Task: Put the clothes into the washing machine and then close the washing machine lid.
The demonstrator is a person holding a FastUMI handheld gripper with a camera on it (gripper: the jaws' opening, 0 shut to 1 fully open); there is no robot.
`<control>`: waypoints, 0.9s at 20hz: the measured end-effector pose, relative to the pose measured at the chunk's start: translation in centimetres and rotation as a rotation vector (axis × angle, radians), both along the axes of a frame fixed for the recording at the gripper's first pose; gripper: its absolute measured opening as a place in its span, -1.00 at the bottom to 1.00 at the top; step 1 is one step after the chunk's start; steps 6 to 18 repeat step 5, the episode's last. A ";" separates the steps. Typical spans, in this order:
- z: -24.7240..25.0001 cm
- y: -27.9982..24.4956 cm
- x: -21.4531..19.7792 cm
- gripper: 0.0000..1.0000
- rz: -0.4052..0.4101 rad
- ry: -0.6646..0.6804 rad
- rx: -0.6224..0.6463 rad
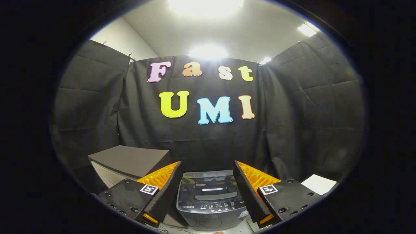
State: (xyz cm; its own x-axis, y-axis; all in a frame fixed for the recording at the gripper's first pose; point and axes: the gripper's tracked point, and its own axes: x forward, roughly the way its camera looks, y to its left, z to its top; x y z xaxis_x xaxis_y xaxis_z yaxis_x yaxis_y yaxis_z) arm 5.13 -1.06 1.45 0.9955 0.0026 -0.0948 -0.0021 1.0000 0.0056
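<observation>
While our gripper (208, 190) hangs with its fingers spread wide and grasping nothing, we see the washing machine (211, 203) between them and a little beyond, its lid (211, 187) down. Beside it stands a grey box (130, 161).

Booth interior, gripper view. Black cloth wall (97, 107) hangs creased on three sides, pinned along the top edge. Behind it: pale room wall (126, 39) at upper left and white ceiling (260, 35) w/ several bright lamps (208, 52). Lower left: grey box-shaped cabinet (130, 161), dark flat top. Lower right: white sheet (318, 183) lying flat.
</observation>
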 end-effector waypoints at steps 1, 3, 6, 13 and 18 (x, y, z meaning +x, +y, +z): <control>0.2 0.1 0.0 0.94 0.002 -0.003 -0.001; 0.4 -0.1 0.2 0.94 0.000 -0.007 -0.009; 0.4 0.3 0.2 0.94 0.003 -0.009 0.000; 0.4 0.3 0.2 0.94 0.003 -0.009 0.000; 0.4 0.3 0.2 0.94 0.003 -0.009 0.000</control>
